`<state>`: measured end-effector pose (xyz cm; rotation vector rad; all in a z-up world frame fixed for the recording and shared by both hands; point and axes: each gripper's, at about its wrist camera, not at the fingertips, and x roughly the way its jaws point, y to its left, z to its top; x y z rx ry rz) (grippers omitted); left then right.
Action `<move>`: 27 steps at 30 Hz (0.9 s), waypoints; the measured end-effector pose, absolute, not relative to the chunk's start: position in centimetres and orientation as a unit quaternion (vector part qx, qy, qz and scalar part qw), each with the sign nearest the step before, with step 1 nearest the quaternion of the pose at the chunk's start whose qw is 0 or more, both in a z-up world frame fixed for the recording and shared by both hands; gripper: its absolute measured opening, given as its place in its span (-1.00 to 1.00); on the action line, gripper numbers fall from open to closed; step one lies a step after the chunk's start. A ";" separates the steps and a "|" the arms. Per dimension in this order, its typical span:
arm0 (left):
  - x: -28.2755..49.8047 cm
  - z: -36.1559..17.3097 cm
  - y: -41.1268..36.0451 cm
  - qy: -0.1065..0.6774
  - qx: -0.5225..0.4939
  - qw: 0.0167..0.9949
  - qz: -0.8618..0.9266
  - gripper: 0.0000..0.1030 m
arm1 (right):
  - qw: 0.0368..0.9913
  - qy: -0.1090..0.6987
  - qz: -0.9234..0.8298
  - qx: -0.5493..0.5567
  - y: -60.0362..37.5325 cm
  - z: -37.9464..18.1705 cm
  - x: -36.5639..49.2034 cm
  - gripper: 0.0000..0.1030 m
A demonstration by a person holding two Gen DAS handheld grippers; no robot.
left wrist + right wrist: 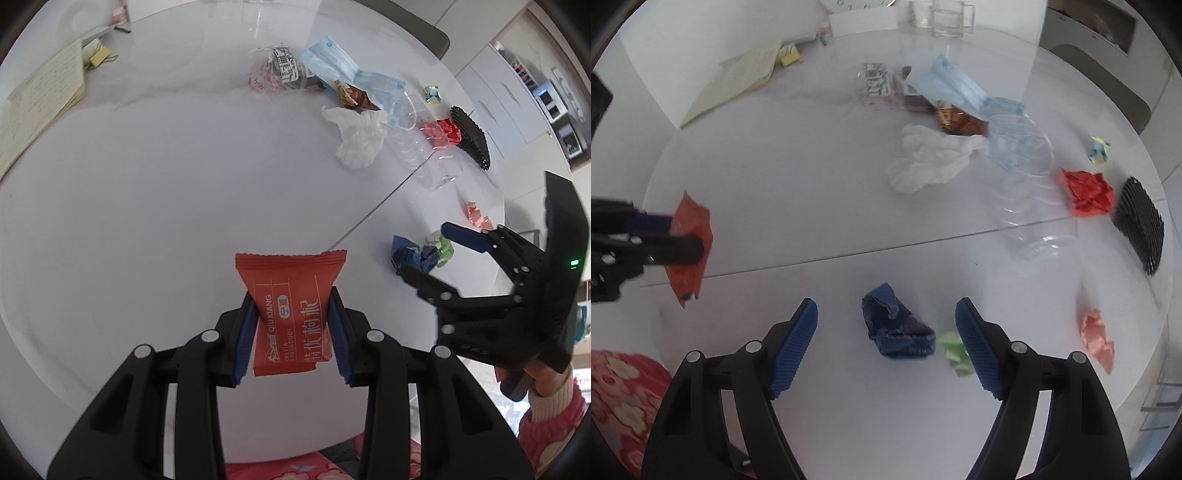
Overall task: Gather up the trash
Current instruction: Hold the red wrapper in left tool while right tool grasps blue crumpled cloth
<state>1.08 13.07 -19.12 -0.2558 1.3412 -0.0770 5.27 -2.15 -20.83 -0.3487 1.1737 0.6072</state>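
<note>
My left gripper [291,321] is shut on an orange-red snack wrapper [291,295] and holds it above the white table [147,184]; the wrapper also shows in the right wrist view [690,243]. My right gripper [886,332] is open, its blue pads either side of a crumpled dark blue paper ball [897,328], which also shows in the left wrist view [410,254]. A green paper scrap [955,350] lies beside the right pad. The right gripper shows in the left wrist view [428,251].
More litter lies on the table: white tissue [931,158], clear plastic bottle [1027,184], blue face mask [956,88], brown wrapper [960,118], red paper ball [1087,192], pink scrap [1097,336], black mesh piece [1141,221], notebook [738,81], glass mugs [949,18].
</note>
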 end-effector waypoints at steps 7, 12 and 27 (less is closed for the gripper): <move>3.1 -20.1 13.8 0.628 -0.108 0.767 -0.068 -0.30 | 0.792 0.568 0.196 -0.111 -3.0 -21.3 5.3 0.50; 4.4 -20.6 14.1 0.633 -0.109 0.761 -0.095 -0.30 | 0.805 0.581 0.118 -0.022 -4.6 -20.5 4.2 0.50; 7.9 -22.1 14.1 0.639 -0.069 0.749 -0.159 -0.30 | 0.794 0.605 -0.004 0.052 -2.0 -23.6 5.1 -0.23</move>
